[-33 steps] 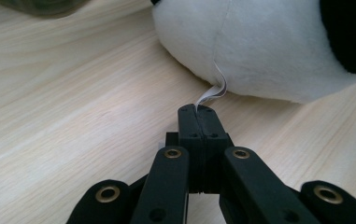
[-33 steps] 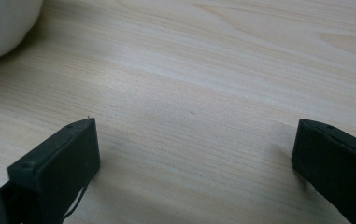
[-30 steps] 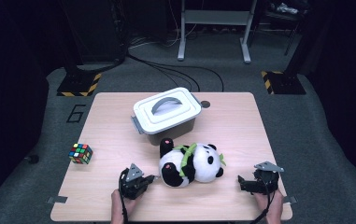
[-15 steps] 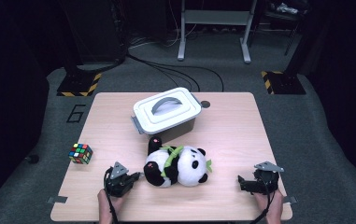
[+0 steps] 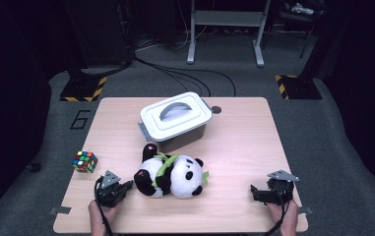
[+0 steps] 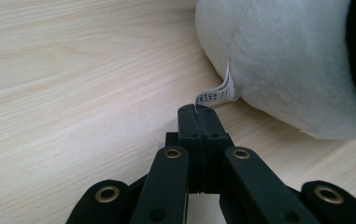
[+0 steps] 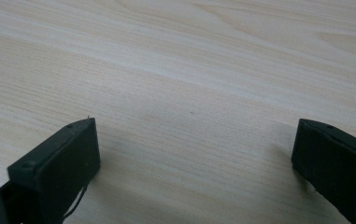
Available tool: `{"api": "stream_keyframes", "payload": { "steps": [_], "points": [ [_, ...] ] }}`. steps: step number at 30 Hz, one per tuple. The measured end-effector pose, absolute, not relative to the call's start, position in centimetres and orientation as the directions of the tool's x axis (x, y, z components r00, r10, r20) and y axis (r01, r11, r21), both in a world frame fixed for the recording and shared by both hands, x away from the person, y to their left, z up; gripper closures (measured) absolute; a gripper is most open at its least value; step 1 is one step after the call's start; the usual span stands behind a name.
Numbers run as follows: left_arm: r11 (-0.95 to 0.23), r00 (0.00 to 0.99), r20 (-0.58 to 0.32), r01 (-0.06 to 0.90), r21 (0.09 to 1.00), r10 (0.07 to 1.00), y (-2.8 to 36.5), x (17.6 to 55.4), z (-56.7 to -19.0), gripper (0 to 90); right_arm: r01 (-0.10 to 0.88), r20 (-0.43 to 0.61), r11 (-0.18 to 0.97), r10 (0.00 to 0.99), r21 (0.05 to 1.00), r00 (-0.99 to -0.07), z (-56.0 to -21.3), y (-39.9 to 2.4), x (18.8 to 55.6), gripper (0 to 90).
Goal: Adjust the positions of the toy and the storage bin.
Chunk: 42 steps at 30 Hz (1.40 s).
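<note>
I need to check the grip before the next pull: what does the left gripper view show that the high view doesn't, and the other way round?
Left gripper view alone: the left tongs are shut on the white care tag sewn into the plush panda's white fur.

High view alone: the lidded white bin, the Rubik's cube at the table's left edge, and the right tongs near the right corner, apart from the toy.

Both: the panda lying on the wooden table, with the left tongs at its rear end.

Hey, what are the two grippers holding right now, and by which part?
The left gripper is shut on the plush panda, pinching its small white sewn-in label. The right gripper is open over bare table, holding nothing.
</note>
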<state>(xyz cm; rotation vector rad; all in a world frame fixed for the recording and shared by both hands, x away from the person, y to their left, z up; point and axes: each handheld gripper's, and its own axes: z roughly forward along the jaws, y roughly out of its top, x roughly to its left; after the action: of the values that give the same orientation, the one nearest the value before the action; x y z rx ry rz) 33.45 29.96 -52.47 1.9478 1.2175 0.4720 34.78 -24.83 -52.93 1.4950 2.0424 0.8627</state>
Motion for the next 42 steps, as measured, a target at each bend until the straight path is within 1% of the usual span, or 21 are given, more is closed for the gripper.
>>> {"api": "stream_keyframes", "payload": {
  "steps": [19, 22, 24, 27, 29, 31, 33, 37, 42],
  "points": [
    [-0.193, 0.403, -0.086, 0.602, 0.775, 0.911, 33.9, 32.6, -52.6, 89.5, 0.663, -0.001, 0.209, 0.954, 0.719, -0.300, -52.9, -24.8, 34.8, 0.4],
    [-0.188, 0.402, -0.096, 0.610, 0.770, 0.911, 34.4, 32.4, -52.7, 88.8, 0.663, -0.002, 0.211, 0.953, 0.718, -0.302, -52.9, -24.8, 34.8, 0.4],
    [-0.176, 0.391, -0.094, 0.600, 0.780, 0.915, 34.4, 32.4, -52.9, 86.4, 0.663, -0.001, 0.210, 0.954, 0.718, -0.301, -52.9, -24.8, 34.8, 0.4],
    [-0.171, 0.391, -0.108, 0.613, 0.771, 0.914, 34.8, 32.3, -52.8, 79.3, 0.664, -0.001, 0.207, 0.955, 0.718, -0.297, -52.9, -24.8, 34.8, 0.4],
    [-0.154, 0.383, -0.121, 0.614, 0.774, 0.916, 35.0, 32.3, -52.8, 65.5, 0.664, 0.000, 0.207, 0.955, 0.719, -0.297, -52.9, -24.8, 34.8, 0.4],
    [-0.147, 0.359, -0.105, 0.608, 0.780, 0.928, 35.0, 32.3, -52.9, 53.6, 0.664, 0.001, 0.207, 0.955, 0.718, -0.298, -52.9, -24.8, 34.8, 0.6],
    [-0.149, 0.352, -0.100, 0.614, 0.775, 0.931, 35.1, 32.3, -52.9, 37.9, 0.666, 0.002, 0.208, 0.954, 0.716, -0.301, -52.9, -24.8, 34.8, 0.7],
    [-0.164, 0.337, -0.077, 0.629, 0.760, 0.938, 34.9, 32.4, -52.9, 18.4, 0.669, 0.016, 0.217, 0.946, 0.711, -0.323, -52.7, -24.5, 35.2, 0.7],
    [-0.214, 0.347, -0.027, 0.637, 0.741, 0.937, 34.4, 32.5, -53.0, 12.0, 0.659, 0.042, 0.249, 0.919, 0.709, -0.393, -52.1, -23.5, 36.7, 0.6]
  ]
}}
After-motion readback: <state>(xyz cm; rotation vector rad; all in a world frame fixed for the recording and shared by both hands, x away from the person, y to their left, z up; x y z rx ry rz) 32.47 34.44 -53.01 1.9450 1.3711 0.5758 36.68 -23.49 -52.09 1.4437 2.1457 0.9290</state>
